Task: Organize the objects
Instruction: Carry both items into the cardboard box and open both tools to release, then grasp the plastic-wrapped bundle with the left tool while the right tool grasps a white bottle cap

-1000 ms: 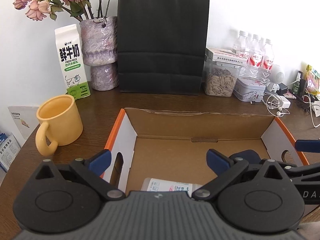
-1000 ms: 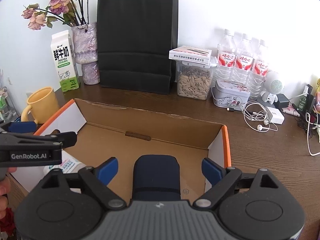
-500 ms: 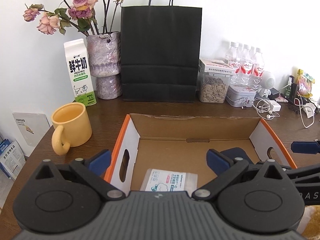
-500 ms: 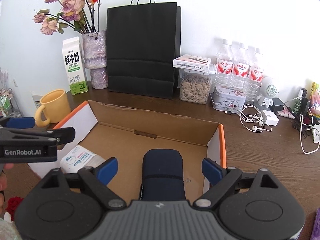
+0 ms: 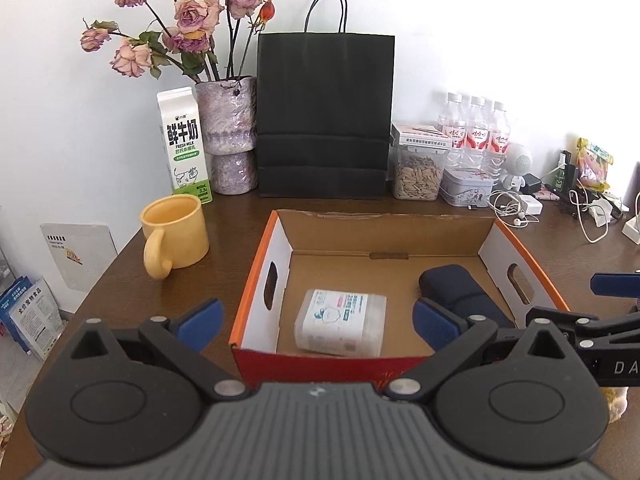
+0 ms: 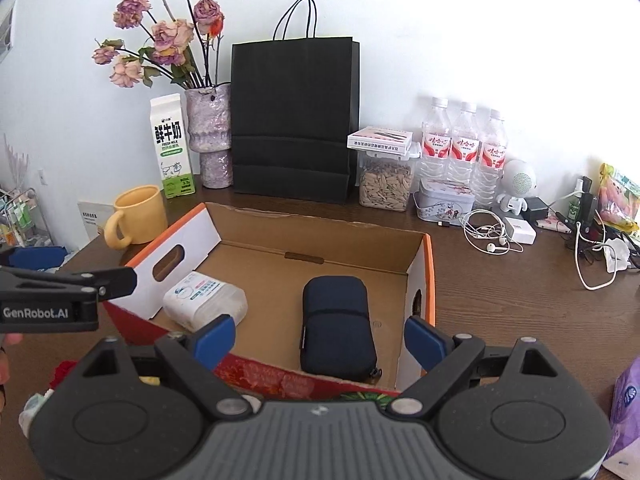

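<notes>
We hold both grippers low over the near edge of the table (image 5: 224, 216), each tilted downward and aimed toward twelve o'clock. Our left gripper (image 5: 318, 322) has its blue pads spread wide, gripping nothing; its left pad hangs over bare wood outside the cardboard box (image 5: 384, 236), its right pad over the box's interior. Our right gripper (image 6: 320, 340) is likewise splayed and empty, both pads above the box's near wall. In the right wrist view the left gripper's black finger juts in at nine o'clock, with a sliver of our hand (image 6: 6, 356) behind it.

Just beyond the pads the box sits open, red along its near wall and orange on the side rims. Inside lie two things, well apart: a white tissue pack (image 5: 341, 322) flat on the floor toward the left wall, and a dark blue pouch (image 6: 337, 326) lengthwise toward the right wall.

At ten o'clock, outside the box, a yellow mug (image 5: 176, 232) stands upright. Farther back along the wall stand a milk carton (image 5: 184, 146), a vase of dried roses (image 5: 228, 136), a black paper bag (image 5: 324, 116), a jar of seeds (image 5: 418, 166) and three water bottles (image 5: 474, 132).
</notes>
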